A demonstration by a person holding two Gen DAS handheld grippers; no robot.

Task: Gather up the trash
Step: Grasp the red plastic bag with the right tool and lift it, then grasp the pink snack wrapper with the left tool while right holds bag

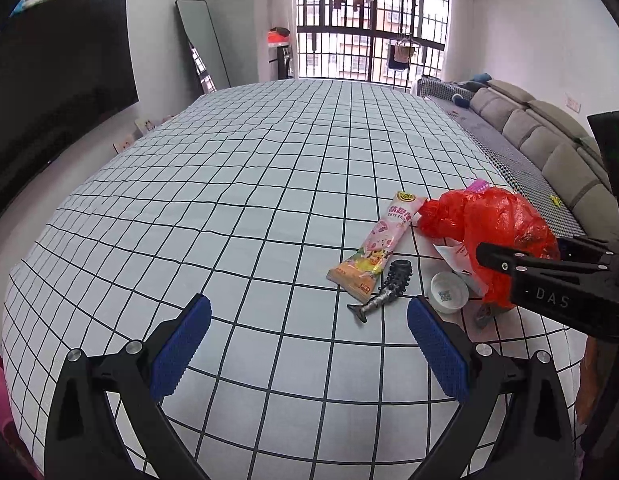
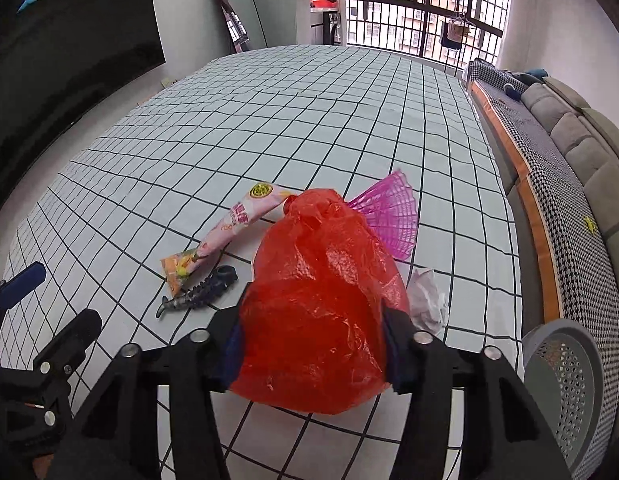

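My right gripper (image 2: 313, 344) is shut on a crumpled red plastic bag (image 2: 317, 312) and holds it above the table; the bag also shows in the left wrist view (image 1: 489, 224). My left gripper (image 1: 309, 344) is open and empty over the checked cloth, left of the trash. A pink snack wrapper (image 1: 373, 248) lies flat, also in the right wrist view (image 2: 225, 232). A dark fish-shaped toy (image 1: 385, 292) lies beside it. A white cap (image 1: 448, 292), crumpled white paper (image 2: 427, 300) and a pink mesh fan piece (image 2: 389, 212) lie near the bag.
A grey perforated bin (image 2: 565, 384) stands off the table's right edge. A grey sofa (image 1: 549, 136) runs along the right. A black screen (image 1: 57, 80) and a leaning mirror (image 1: 201, 56) stand at the left; a barred window (image 1: 369, 24) is at the back.
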